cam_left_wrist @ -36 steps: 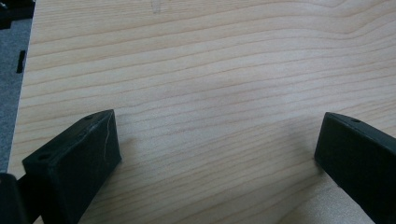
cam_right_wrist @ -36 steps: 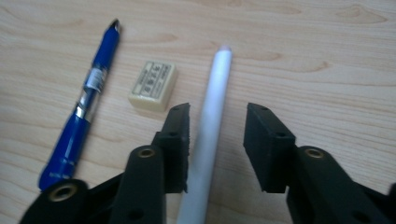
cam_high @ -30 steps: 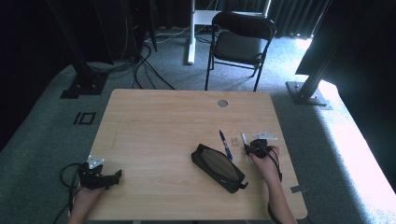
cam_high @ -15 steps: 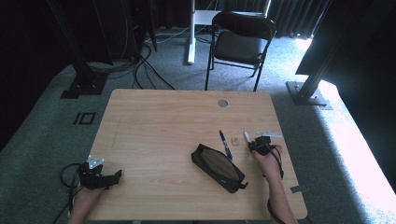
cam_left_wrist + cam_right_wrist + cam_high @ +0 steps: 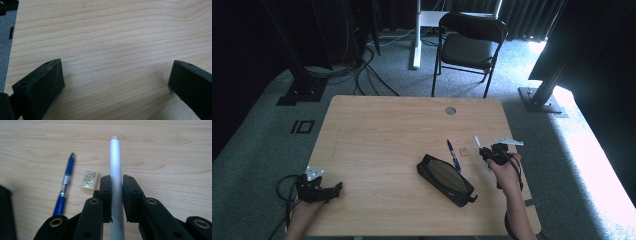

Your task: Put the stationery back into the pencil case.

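the right gripper has its jaws clamped on a slim white cylindrical pen, which runs straight out between them, its rounded tip pointing away from the hand over the light wooden table. those jaws have just been closing, with the white pen between them. in the high view the right gripper is near the table's right edge, and the white pen slants up and away from it. a blue ballpoint pen with a silver band lies flat on the table, and a small pale rectangular eraser lies just beside it, between the blue pen and the held pen, touching neither. a black zipped pencil case with a mesh panel lies at a slant near the blue pen. the left gripper is at the table's near left corner, well apart from these things, its jaws standing wide apart over bare wood with nothing between them.
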